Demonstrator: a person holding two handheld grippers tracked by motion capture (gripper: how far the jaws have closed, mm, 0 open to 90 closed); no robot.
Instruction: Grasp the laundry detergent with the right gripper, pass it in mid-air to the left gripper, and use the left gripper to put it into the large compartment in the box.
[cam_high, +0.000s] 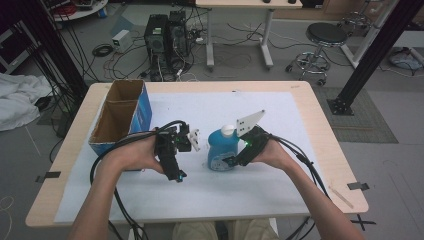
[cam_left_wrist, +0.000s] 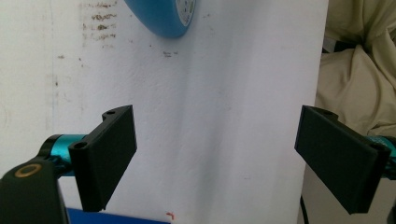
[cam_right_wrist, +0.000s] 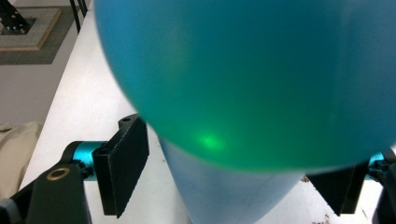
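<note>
The blue bottle (cam_high: 223, 149) stands upright near the middle of the white sheet (cam_high: 280, 190) that covers the table (cam_high: 327, 160), and its white cap (cam_high: 228, 130) points up, so it rests stable on its own base while the grippers come to it. The right gripper (cam_high: 235, 161) is at about 3 o'clock from the bottle, low and close against its side, and I judge this is the hand that will carry it. In the right gripper view the blue body (cam_right_wrist: 261, 84) sits between the two black jaws: the left one stands just beside the bottle wall with perhaps a thin gap, the right one is half hidden under the bulge, so the jaws look not yet tight on it; I read them as parted around the bottle and not pressing. A green light reflects on the plastic there. The left gripper (cam_high: 192, 141) is at about 9 o'clock from the bottle, a little apart from it, and in the left gripper view its jaws are wide apart with only bare white sheet between them and the bottle's rounded edge (cam_left_wrist: 163, 18) far at 12 o'clock. It seems to wait there, maybe to steady the bottle. The open cardboard box (cam_high: 120, 117) with the blue side stands at the table's 10 o'clock edge, a likely place for the bottle.
</note>
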